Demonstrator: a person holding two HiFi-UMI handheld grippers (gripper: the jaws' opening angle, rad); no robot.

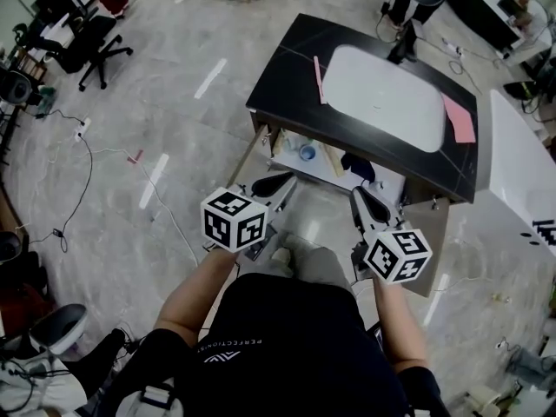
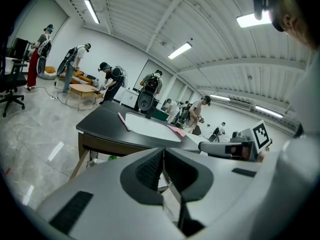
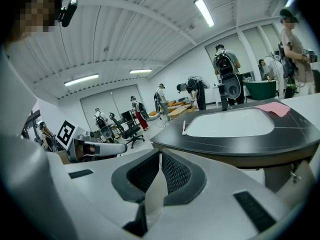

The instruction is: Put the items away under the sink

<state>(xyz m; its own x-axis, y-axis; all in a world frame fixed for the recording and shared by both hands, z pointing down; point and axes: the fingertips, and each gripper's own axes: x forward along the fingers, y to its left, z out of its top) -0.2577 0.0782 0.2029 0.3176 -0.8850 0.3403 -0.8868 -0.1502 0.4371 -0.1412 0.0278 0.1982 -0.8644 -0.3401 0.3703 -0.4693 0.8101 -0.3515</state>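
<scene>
A black vanity (image 1: 287,76) with a white sink basin (image 1: 395,94) stands in front of me. The cabinet below it is open, its doors (image 1: 432,246) swung outward. Inside lie a blue-capped item (image 1: 307,152), a dark cloth (image 1: 358,168) and a pale stick-like thing (image 1: 334,160). A pink stick (image 1: 317,79) and a pink cloth (image 1: 460,118) lie on the countertop. My left gripper (image 1: 276,183) (image 2: 163,151) and right gripper (image 1: 363,195) (image 3: 160,154) point side by side toward the open cabinet, short of it. Both are shut and hold nothing.
Office chairs (image 1: 91,46) and floor cables (image 1: 82,129) are at the far left. A white table (image 1: 521,172) stands to the right of the vanity. A black stand (image 1: 404,37) is behind the sink. Several people (image 2: 112,79) work in the background.
</scene>
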